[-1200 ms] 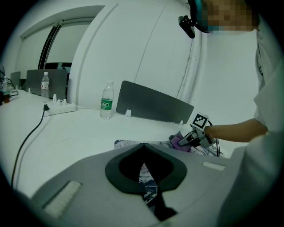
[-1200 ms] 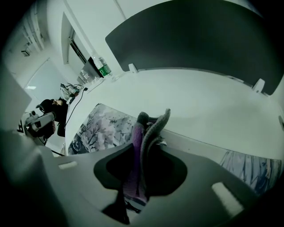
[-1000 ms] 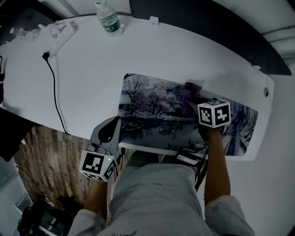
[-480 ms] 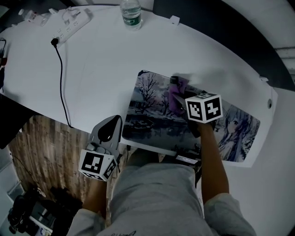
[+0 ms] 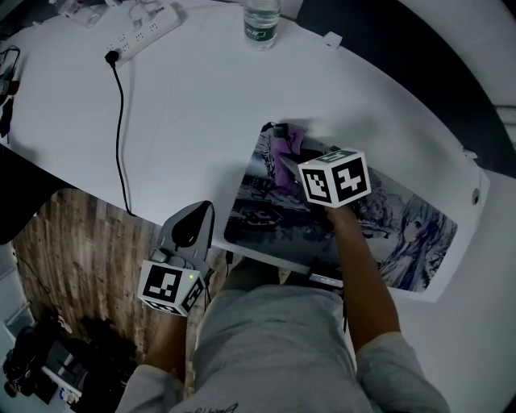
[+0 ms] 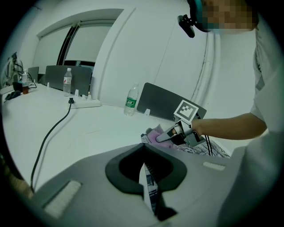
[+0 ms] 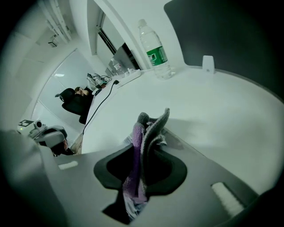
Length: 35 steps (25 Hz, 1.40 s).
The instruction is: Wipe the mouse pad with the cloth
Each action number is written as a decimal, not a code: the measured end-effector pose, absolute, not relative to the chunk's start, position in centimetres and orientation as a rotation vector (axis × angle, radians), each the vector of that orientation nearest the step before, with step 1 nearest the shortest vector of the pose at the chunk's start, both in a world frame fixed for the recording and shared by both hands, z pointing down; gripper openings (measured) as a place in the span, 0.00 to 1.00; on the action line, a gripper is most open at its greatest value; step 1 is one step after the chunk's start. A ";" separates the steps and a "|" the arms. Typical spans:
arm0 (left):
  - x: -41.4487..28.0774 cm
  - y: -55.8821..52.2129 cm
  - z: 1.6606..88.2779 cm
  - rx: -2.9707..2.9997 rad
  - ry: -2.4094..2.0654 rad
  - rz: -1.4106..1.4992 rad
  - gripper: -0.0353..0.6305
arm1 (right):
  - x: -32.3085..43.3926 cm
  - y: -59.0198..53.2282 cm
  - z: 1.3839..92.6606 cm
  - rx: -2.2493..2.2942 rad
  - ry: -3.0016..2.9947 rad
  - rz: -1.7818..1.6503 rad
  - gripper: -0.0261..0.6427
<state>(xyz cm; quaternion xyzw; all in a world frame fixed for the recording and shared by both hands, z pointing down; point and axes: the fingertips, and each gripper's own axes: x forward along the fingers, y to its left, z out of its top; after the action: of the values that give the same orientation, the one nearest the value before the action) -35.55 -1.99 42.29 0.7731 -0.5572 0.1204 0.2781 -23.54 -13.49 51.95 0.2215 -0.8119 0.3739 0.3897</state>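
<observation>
My right gripper [image 5: 290, 161], jaws clamped on the purple cloth [image 5: 288, 143], holds it at the printed mouse pad's [image 5: 387, 234] far left corner on the white table [image 5: 185, 105]. My left gripper [image 5: 197, 216], closed and empty, hangs over the wood floor [image 5: 72, 258].

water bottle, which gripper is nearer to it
Right. The right gripper, holding the cloth, is on the mouse pad, toward the water bottle; the left gripper is at the table's near edge.

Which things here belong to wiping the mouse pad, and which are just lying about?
In the job:
cloth
mouse pad
right gripper, shut on the cloth

Lying about:
bottle
power strip
cable
left gripper, shut on nothing
</observation>
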 end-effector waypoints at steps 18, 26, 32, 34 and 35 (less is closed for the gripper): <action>-29.9 -3.1 40.5 2.191 -1.400 0.359 0.08 | -18.0 -11.8 47.9 0.646 -2.177 0.938 0.18; -20.6 -2.8 38.6 2.323 -1.261 0.393 0.08 | -4.6 -8.9 45.1 0.864 -2.181 0.978 0.18; -12.2 -1.6 37.8 2.412 -1.155 0.403 0.08 | 6.3 -5.3 44.8 1.022 -2.121 1.023 0.18; -9.2 -1.2 37.5 2.432 -1.122 0.405 0.08 | 10.7 -3.9 45.0 1.078 -2.081 1.028 0.18; -7.8 -1.0 37.4 2.439 -1.105 0.406 0.08 | 13.0 -3.2 45.1 1.107 -2.057 1.031 0.18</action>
<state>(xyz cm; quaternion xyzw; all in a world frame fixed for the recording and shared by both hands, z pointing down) -7.78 -0.96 37.40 0.8796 -0.3984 0.1465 0.2148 13.01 -3.22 45.10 0.4149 -0.7709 0.3865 0.2901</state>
